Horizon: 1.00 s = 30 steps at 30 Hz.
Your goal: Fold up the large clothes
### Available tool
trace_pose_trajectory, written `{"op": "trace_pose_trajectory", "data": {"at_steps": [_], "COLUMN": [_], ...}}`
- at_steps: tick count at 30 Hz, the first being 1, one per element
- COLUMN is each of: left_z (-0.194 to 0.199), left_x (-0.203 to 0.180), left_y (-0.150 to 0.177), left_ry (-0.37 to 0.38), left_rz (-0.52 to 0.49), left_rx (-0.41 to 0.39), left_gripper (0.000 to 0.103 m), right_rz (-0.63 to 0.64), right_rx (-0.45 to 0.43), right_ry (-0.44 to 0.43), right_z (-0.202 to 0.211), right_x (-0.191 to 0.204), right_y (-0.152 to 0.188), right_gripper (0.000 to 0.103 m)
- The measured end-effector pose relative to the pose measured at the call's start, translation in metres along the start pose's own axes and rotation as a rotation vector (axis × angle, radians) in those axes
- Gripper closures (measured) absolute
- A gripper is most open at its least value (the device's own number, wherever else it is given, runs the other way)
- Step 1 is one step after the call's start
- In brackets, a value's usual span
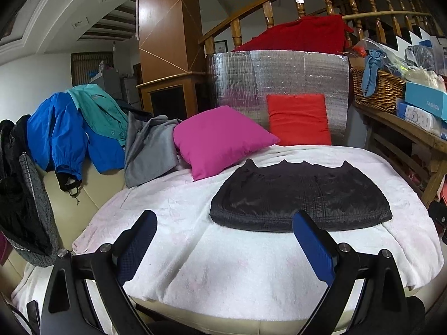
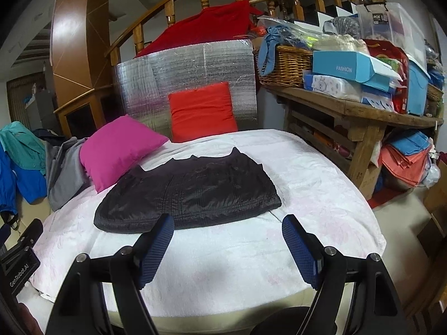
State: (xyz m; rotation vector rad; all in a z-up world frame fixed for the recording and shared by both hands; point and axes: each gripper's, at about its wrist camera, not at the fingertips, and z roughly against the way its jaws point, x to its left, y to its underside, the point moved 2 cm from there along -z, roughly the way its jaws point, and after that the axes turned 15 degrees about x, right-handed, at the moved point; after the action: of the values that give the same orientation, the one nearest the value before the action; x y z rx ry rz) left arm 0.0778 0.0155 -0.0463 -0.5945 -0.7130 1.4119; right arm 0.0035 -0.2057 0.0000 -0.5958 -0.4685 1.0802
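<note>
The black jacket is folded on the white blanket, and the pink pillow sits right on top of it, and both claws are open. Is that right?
Not quite. The pink pillow isn't on the black jacket; it lies beside it on the white blanket, as the right wrist view shows. The rest is right: the jacket is folded, and the left claw and right claw are both open.

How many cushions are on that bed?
2: a pink cushion lies at the left, beside the heaped clothes, and an orange-red cushion leans upright on the silver panel behind. Others may be hidden.
</note>
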Motion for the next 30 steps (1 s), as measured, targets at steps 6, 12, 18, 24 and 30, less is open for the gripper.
{"op": "trace_pose_trajectory", "data": {"at_steps": [6, 12, 18, 24, 30], "left_z": [0.001, 0.001, 0.001, 0.001, 0.0], "left_x": [-0.004, -0.001, 0.004, 0.005, 0.005], "left_y": [0.002, 0.001, 0.0, -0.001, -0.001], "left_ry": [-0.002, 0.0, 0.0, 0.0, 0.001], "left_rz": [-0.003, 0.005, 0.019, 0.022, 0.02], "left_rx": [0.0, 0.002, -0.003, -0.004, -0.002], "left_gripper": [0.006, 0.006, 0.006, 0.006, 0.006], "right_rz": [-0.008, -0.005, 0.006, 0.004, 0.0], "right_rx": [0.0, 0.003, 0.006, 0.011, 0.016], "right_ry": [-0.003, -0.008, -0.004, -0.003, -0.003], "right_z": [-0.002, -0.004, -0.005, -0.006, -0.007], "right_x": [-0.002, 0.001, 0.01, 0.011, 0.012], "right_y": [-0.001, -0.002, -0.001, -0.001, -0.001], "right_gripper": [0.02, 0.021, 0.021, 0.021, 0.021]}}
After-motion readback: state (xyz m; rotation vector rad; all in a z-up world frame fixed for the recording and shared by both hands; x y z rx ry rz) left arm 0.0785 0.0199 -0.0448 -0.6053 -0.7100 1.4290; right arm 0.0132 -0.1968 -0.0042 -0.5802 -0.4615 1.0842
